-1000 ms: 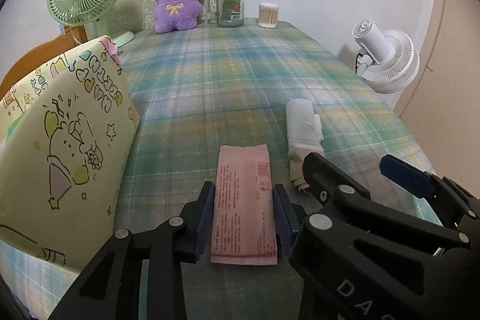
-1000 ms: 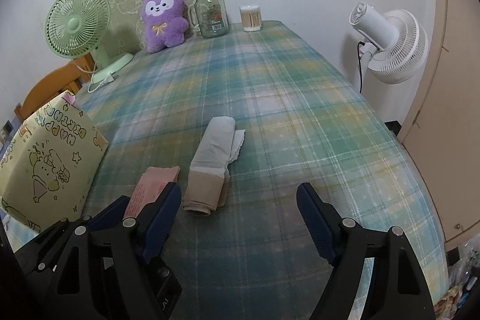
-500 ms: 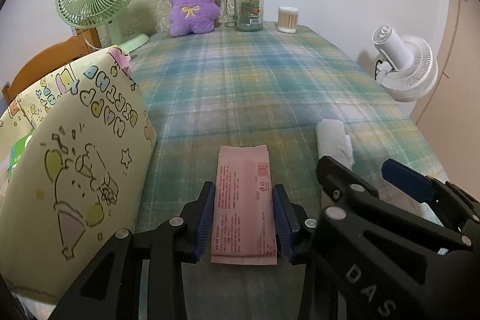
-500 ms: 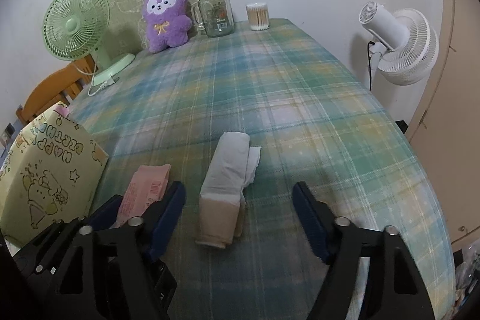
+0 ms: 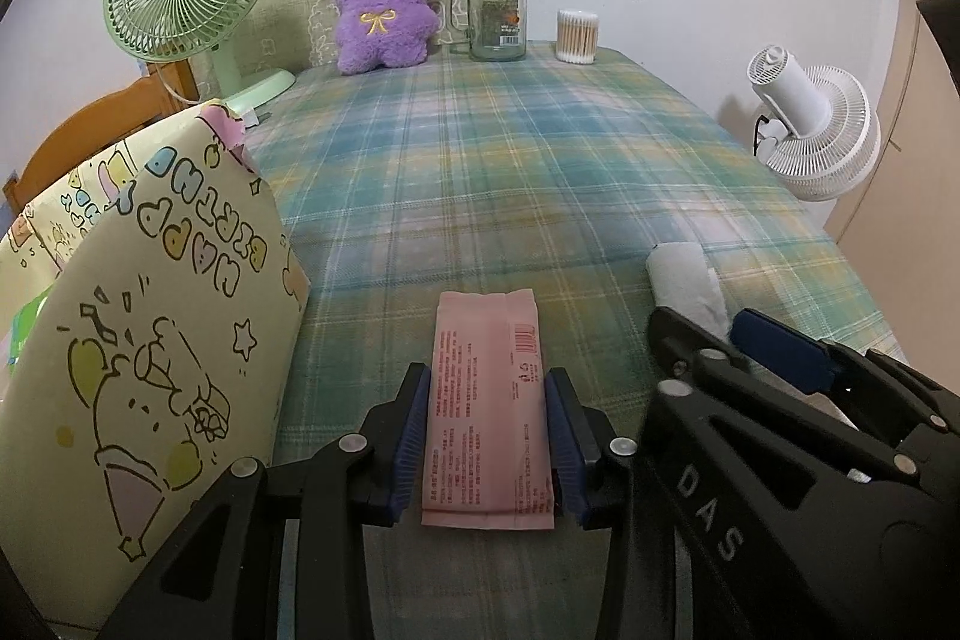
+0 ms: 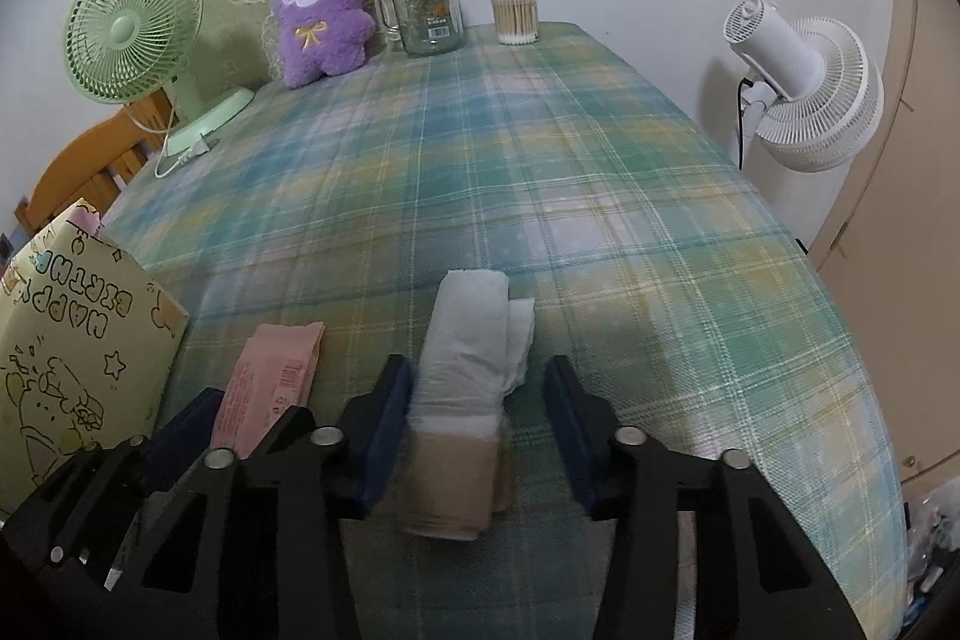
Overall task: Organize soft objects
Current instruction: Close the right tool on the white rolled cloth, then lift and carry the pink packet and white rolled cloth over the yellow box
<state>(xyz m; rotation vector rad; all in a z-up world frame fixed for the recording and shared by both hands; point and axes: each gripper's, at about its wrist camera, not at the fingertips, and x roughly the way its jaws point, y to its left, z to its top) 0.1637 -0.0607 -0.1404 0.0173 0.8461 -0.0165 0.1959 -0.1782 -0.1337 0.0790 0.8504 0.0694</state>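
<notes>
Hiding the white roll's (image 5: 684,274) near end, right claw (image 5: 720,340).

We cannot read the small print on the pink packet (image 5: 486,394). In the left wrist view the right gripper (image 5: 714,334) hides most of the rolled cloth (image 5: 684,274). The gift bag (image 5: 144,340) is cut off at the left edge, and the jar (image 5: 497,10) label is too small to read.
</notes>
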